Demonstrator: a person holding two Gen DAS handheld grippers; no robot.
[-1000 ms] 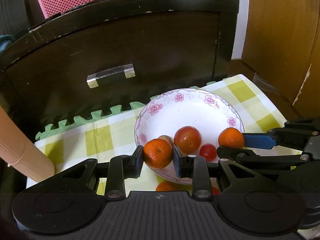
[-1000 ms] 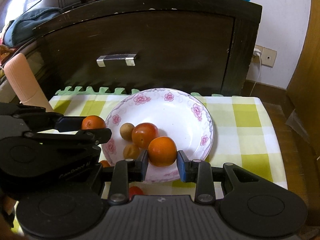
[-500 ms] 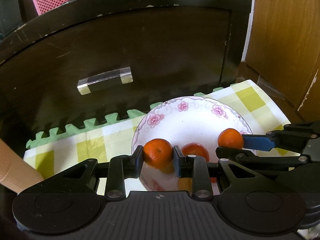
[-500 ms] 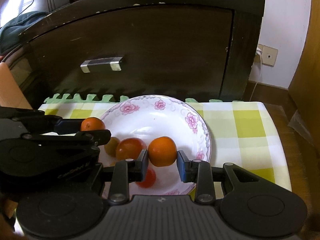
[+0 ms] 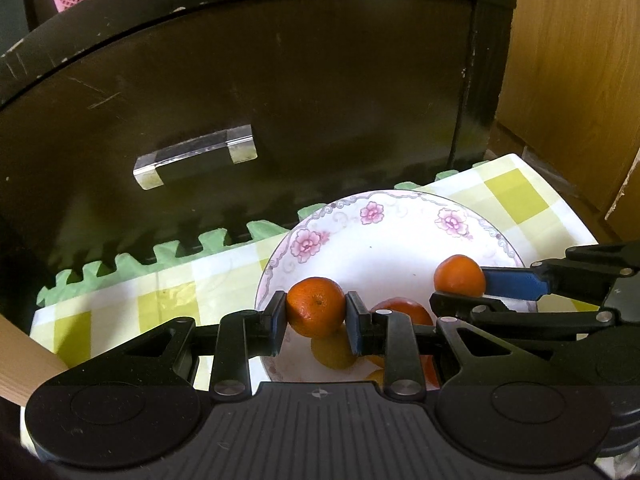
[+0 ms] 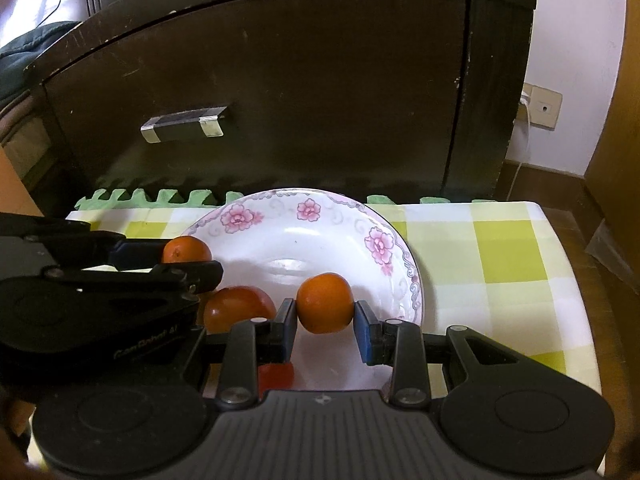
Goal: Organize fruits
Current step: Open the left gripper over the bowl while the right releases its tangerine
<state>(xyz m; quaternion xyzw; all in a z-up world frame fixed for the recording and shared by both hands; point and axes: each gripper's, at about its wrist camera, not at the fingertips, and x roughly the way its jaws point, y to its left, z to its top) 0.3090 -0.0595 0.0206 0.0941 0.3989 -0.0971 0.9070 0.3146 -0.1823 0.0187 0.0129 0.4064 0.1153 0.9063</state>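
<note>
My left gripper (image 5: 316, 314) is shut on an orange mandarin (image 5: 316, 307), held over the near left part of a white flowered bowl (image 5: 404, 216). My right gripper (image 6: 325, 316) is shut on a second mandarin (image 6: 325, 303) over the same bowl (image 6: 280, 236). In the left wrist view the right gripper's mandarin (image 5: 459, 275) shows at right; in the right wrist view the left one's mandarin (image 6: 186, 250) shows at left. A red tomato (image 6: 238, 308) and a small red fruit (image 6: 276, 376) lie in the bowl. A yellowish fruit (image 5: 332, 350) sits under the left mandarin.
The bowl stands on a yellow-green checked cloth (image 6: 492, 248) over a small table. A dark wooden cabinet (image 6: 300, 80) with a metal handle (image 6: 184, 122) rises right behind it. A green foam mat edge (image 5: 160, 256) lines the back. The table edge drops off at right.
Both grippers have moved forward and lower over the bowl, each still holding its mandarin. The cabinet looms closer and the fruits in the bowl slide under the gripper bodies.
</note>
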